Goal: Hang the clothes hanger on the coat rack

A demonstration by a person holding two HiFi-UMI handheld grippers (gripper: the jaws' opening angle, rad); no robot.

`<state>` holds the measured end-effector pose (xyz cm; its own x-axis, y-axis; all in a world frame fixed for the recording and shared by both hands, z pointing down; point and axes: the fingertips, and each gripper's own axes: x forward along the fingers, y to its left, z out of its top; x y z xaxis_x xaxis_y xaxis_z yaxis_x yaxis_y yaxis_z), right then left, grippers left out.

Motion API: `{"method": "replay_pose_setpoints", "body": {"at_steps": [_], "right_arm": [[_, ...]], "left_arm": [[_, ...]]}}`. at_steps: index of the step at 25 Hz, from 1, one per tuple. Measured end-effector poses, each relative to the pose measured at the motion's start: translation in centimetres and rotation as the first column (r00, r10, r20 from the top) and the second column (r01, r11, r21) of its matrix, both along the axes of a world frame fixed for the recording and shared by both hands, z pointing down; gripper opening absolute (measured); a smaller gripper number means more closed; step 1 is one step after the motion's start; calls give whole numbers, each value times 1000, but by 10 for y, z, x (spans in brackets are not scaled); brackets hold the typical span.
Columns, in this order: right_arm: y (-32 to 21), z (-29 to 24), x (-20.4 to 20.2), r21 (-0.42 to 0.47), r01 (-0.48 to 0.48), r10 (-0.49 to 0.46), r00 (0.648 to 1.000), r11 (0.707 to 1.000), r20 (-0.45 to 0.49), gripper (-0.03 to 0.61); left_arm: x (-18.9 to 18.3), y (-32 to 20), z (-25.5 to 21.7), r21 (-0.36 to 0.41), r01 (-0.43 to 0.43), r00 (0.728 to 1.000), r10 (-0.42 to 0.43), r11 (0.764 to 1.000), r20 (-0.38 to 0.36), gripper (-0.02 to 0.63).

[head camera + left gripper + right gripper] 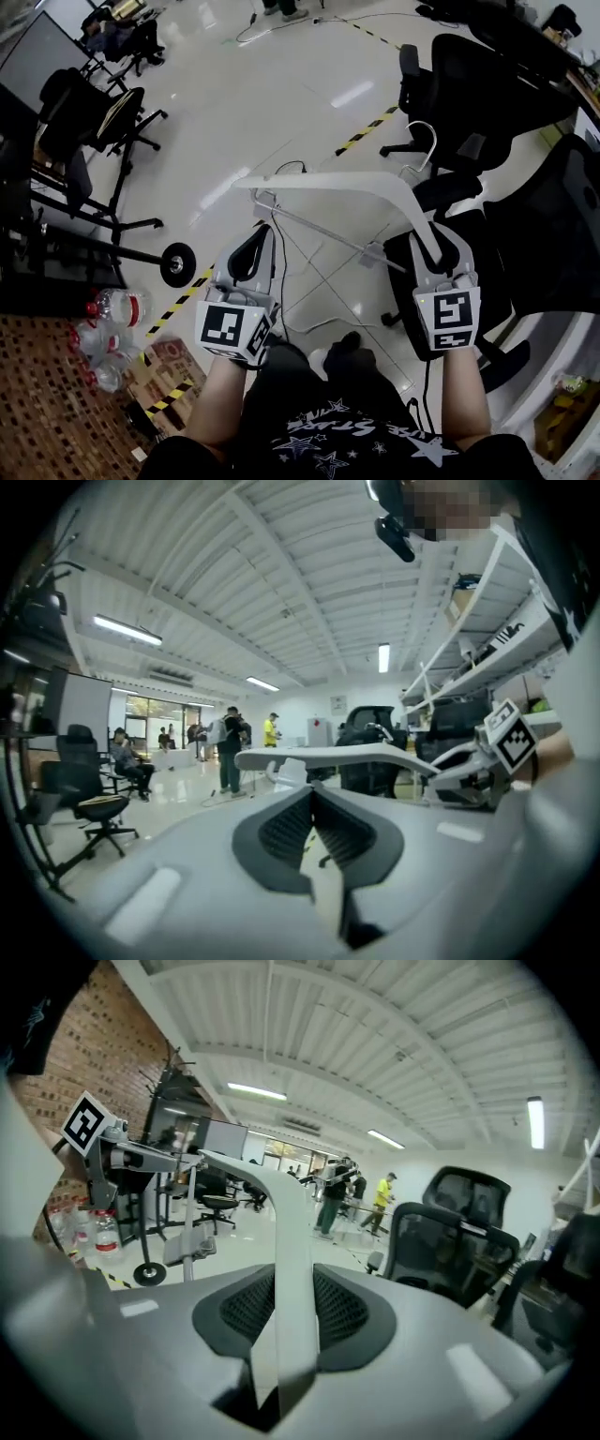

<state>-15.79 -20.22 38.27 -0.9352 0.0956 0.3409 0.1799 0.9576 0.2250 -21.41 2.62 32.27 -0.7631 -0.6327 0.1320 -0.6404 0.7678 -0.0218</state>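
Above the office floor, the right claw (436, 242) clamps one arm of the white hanger (328, 181), holding it level with its hook free for hanging. The left claw (265, 234) is closed and empty beside it.

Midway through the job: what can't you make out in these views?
- Coat rack: right gripper view, dark and small; pegs unreadable.
- Hanger hook: head view, thin against black chair.
- Left claw: tips meet; anything thin pinched is too fine to see.
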Motion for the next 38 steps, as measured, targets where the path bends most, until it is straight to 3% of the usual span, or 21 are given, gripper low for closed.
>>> {"method": "replay_pose_setpoints", "body": {"at_steps": [4, 8, 11, 15, 19, 23, 30, 38], "right_arm": [[86, -13, -34, 14, 158, -158, 987, 987, 18, 120], [183, -33, -65, 32, 321, -322, 944, 947, 66, 118], [263, -49, -86, 66, 433, -437, 894, 899, 102, 119], [352, -63, -84, 70, 530, -535, 838, 845, 105, 120], [444, -82, -106, 99, 635, -641, 747, 766, 176, 119], [520, -97, -106, 135, 698, -708, 672, 703, 218, 120], [617, -110, -92, 176, 769, -783, 571, 615, 245, 119], [681, -131, -77, 204, 820, -838, 484, 535, 252, 118]], "left_arm": [[-2, 83, -7, 27, 134, 991, -134, 991, 23, 5], [2, 175, -32, 49, 283, 956, -286, 958, 73, 5], [11, 256, -48, 58, 399, 907, -404, 915, 116, 5], [43, 346, -52, 45, 502, 857, -504, 864, 109, 5], [58, 429, -64, 60, 622, 763, -621, 781, 177, 5], [78, 494, -71, 82, 686, 697, -685, 723, 210, 6], [119, 573, -76, 119, 769, 597, -772, 628, 219, 5], [155, 614, -80, 110, 824, 518, -818, 555, 250, 5]]}}
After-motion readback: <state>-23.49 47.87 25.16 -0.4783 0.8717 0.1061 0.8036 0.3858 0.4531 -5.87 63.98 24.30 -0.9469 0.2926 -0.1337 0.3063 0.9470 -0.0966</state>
